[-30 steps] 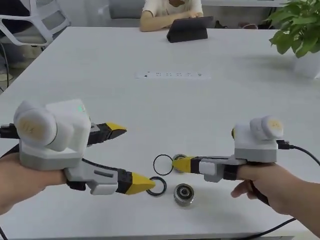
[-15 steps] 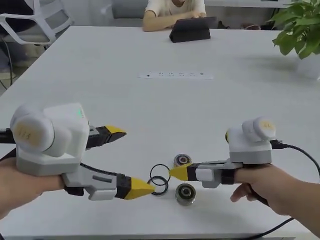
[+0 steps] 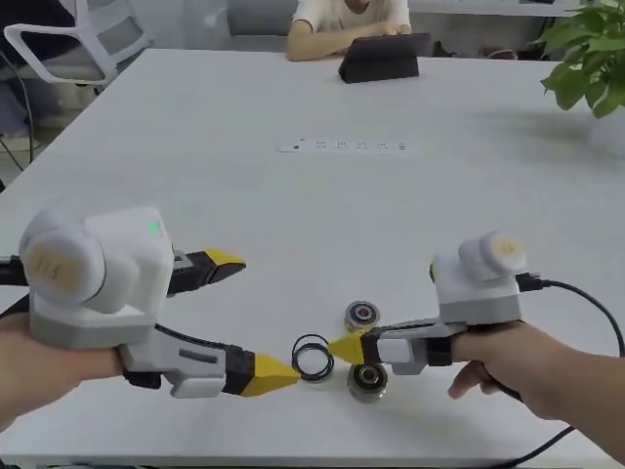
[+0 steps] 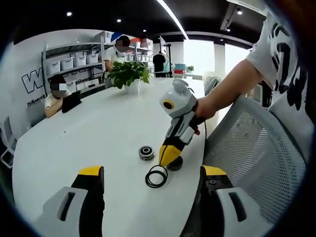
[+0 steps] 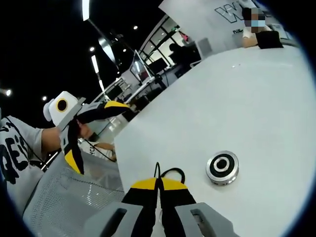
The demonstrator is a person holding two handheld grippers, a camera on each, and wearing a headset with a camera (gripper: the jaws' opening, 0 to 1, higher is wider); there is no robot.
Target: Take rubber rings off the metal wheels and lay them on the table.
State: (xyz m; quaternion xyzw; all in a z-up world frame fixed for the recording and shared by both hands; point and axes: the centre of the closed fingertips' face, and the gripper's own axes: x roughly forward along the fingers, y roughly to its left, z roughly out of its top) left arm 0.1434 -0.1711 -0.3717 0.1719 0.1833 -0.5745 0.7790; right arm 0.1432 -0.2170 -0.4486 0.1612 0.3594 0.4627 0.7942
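Right gripper (image 3: 342, 347) had its jaws fully closed at the right edge of the rubber rings (image 3: 312, 358). Its own view showed a thin black strand rising from between the closed tips, so 1 ring was pinched. Left gripper (image 3: 252, 315) stood wide open and held nothing, 1 yellow tip just beside the rings. The 2 rings lay flat and overlapping on the table (image 3: 391, 215), near its front edge; being round, they showed no long axis. Both metal wheels lay flat, bores up: the far wheel (image 3: 361, 315) just beyond the rings, the near wheel (image 3: 367, 382) partly under the right gripper in the head view. The right gripper view showed the far wheel apart from the jaws.
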